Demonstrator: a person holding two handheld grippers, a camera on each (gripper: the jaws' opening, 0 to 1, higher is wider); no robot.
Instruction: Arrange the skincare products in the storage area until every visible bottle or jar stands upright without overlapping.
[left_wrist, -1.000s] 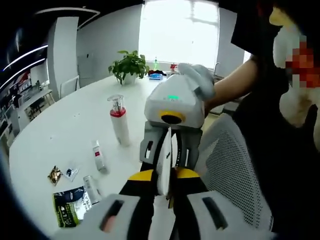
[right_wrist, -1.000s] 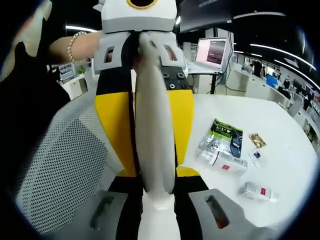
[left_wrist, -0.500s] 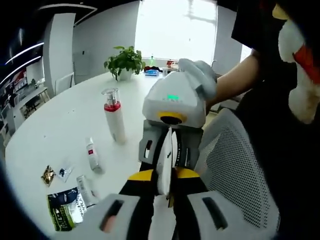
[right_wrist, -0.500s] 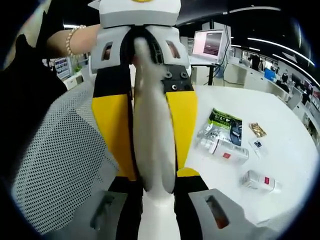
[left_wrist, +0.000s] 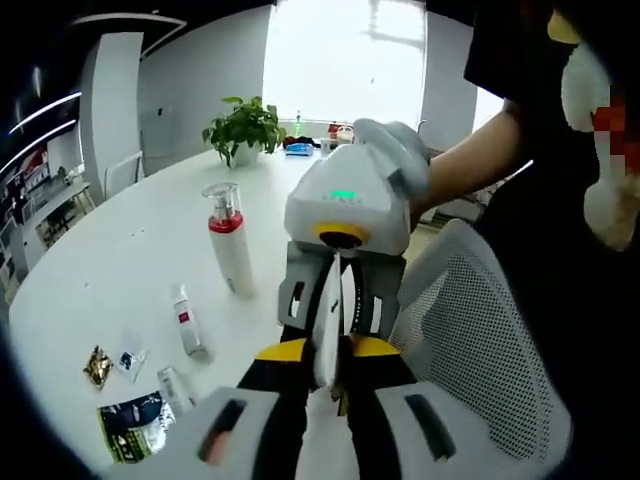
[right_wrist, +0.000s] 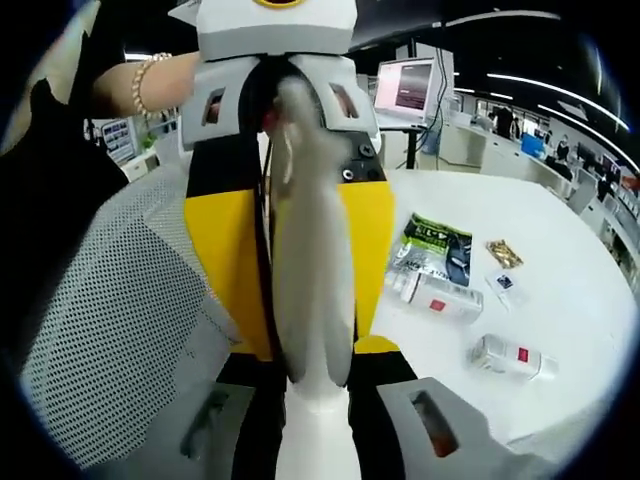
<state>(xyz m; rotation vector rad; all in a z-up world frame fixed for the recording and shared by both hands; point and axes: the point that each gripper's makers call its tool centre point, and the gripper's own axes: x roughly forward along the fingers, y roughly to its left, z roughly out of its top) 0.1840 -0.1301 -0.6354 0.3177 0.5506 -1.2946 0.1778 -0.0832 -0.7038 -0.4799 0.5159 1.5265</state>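
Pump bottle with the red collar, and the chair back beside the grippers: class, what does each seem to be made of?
The white pump bottle with a red collar looks like opaque, smooth plastic with a clear pump cap, standing upright on the glossy white table. The grey chair back seems a woven mesh fabric: fine holes show throughout.

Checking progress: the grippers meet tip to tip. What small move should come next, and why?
Probably swing the right gripper toward the small bottle and open its jaws. It and the left gripper are shut and empty; that bottle and a second bottle by the packet lie flat, while the pump bottle stands.
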